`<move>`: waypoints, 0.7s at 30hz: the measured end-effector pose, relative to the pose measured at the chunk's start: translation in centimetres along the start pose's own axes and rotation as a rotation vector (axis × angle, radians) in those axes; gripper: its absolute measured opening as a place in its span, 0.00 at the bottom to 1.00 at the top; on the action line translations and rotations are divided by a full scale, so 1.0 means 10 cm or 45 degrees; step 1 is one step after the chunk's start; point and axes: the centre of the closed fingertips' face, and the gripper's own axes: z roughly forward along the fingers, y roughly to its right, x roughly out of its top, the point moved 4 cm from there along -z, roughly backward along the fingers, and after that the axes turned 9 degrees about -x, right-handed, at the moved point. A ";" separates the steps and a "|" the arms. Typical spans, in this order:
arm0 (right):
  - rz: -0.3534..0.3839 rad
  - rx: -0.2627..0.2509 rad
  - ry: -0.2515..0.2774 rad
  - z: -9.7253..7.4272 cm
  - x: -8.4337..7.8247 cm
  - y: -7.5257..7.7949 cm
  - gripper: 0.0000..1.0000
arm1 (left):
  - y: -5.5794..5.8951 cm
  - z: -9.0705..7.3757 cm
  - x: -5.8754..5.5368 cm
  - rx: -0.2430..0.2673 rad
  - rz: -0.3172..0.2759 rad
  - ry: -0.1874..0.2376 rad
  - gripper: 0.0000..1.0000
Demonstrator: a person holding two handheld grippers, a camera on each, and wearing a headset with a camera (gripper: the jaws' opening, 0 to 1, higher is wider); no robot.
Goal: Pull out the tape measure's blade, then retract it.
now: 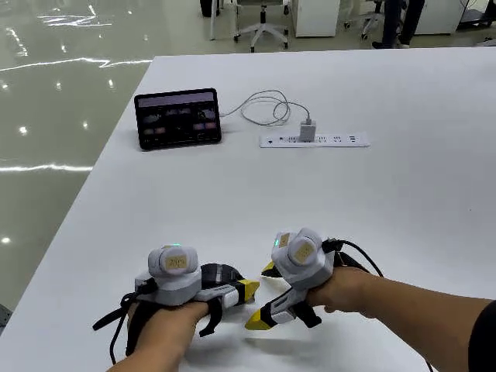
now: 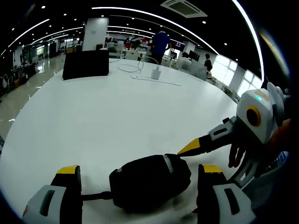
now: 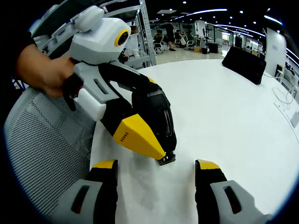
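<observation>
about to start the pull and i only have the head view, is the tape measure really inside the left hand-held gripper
observer: yes. The left gripper view shows the black tape measure lying on the table between the open jaws of the left hand-held gripper, with a gap on one side.
operator: where's the blade tip
observer: the right gripper view shows the blade hook poking out of it, facing the open jaws of the right hand-held gripper, not yet gripped.
</observation>
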 end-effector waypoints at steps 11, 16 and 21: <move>0.043 -0.065 0.049 -0.09 0.08 0.03 0.93 | 0.05 -0.04 0.06 -0.099 0.058 -0.025 1.00; 0.075 -0.076 0.054 -0.12 0.08 0.04 1.00 | 0.01 -0.07 0.09 -0.121 0.115 -0.040 1.00; 0.094 -0.097 0.062 -0.18 0.07 0.05 1.00 | 0.07 -0.10 0.04 -0.268 0.116 -0.061 1.00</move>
